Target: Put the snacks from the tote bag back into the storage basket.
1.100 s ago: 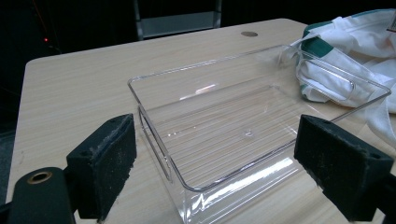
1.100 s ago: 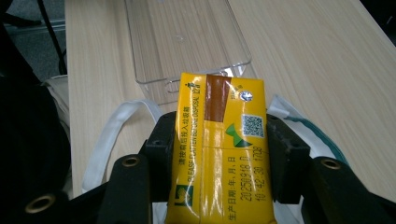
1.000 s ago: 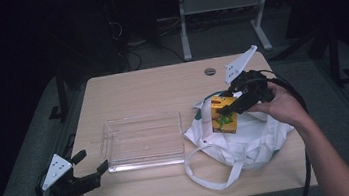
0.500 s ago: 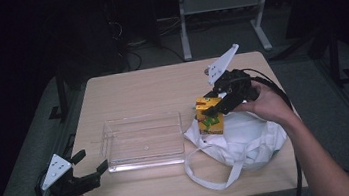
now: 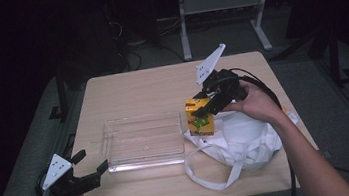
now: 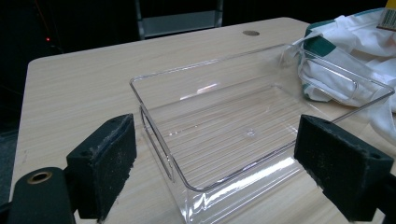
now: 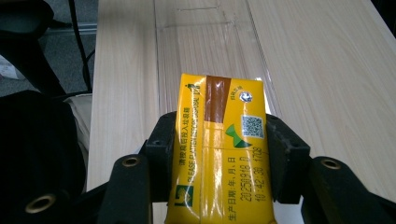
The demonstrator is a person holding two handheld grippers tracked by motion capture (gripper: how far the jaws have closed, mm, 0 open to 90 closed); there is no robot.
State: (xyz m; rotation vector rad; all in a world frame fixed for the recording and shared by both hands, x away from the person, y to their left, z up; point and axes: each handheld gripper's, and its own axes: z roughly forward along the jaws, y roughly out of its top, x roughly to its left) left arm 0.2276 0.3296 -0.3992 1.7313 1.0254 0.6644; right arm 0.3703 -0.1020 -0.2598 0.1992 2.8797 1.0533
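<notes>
Worktop (image 5: 151, 88) evenly lit from above, surroundings near black; soft shadows; glare streaks on clear tray (image 6: 261, 135); slight grain.

White bag (image 5: 248, 137) on table (image 5: 151, 88)

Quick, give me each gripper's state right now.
Left gripper: open, holding nothing, aimed at the clear tray.
Right gripper: shut on the yellow drink carton, beside the white bag.
</notes>
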